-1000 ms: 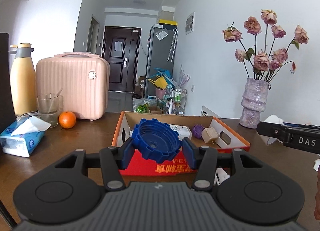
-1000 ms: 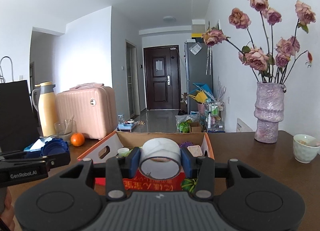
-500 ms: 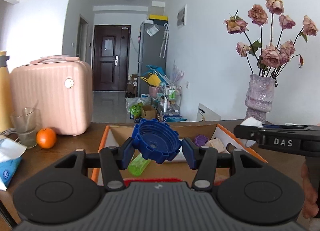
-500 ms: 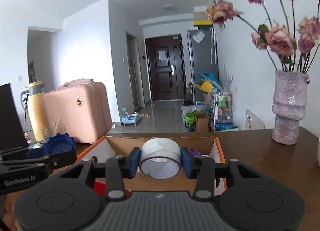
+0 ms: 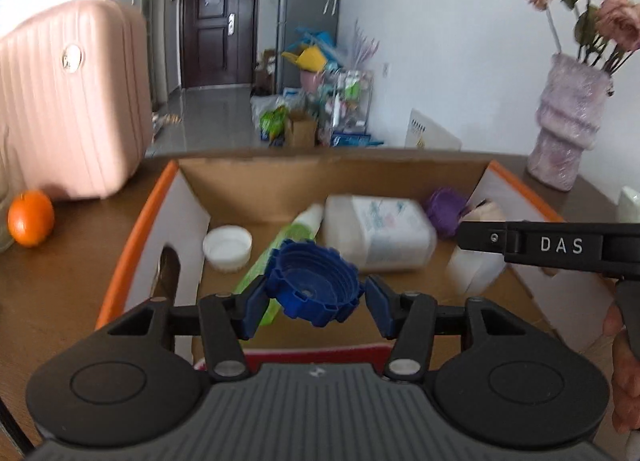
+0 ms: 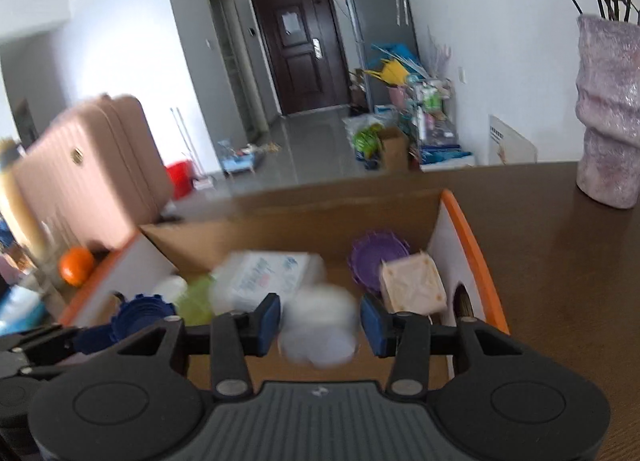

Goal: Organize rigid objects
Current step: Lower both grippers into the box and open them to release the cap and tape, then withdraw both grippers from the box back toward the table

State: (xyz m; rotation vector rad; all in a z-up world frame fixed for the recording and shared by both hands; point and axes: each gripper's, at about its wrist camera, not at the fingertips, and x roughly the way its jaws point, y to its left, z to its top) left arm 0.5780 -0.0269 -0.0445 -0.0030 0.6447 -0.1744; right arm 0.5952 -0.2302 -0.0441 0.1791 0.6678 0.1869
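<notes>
Both grippers hang over an open cardboard box with orange rims, also in the right wrist view. My left gripper is open; the blue toothed cap sits between its pads, a gap showing on the right side. My right gripper is open; the white tape roll is a blur between and below its pads, free of them. The box holds a white bottle, a green bottle, a white lid, a purple cap and a beige block.
A pink suitcase and an orange stand left of the box on the brown table. A purple vase with dried roses stands at the right, with a white cup near it.
Both grippers have moved forward and tipped down over the box. Both have opened: the blue cap and the tape roll are loose between the pads, the roll blurred in motion.
</notes>
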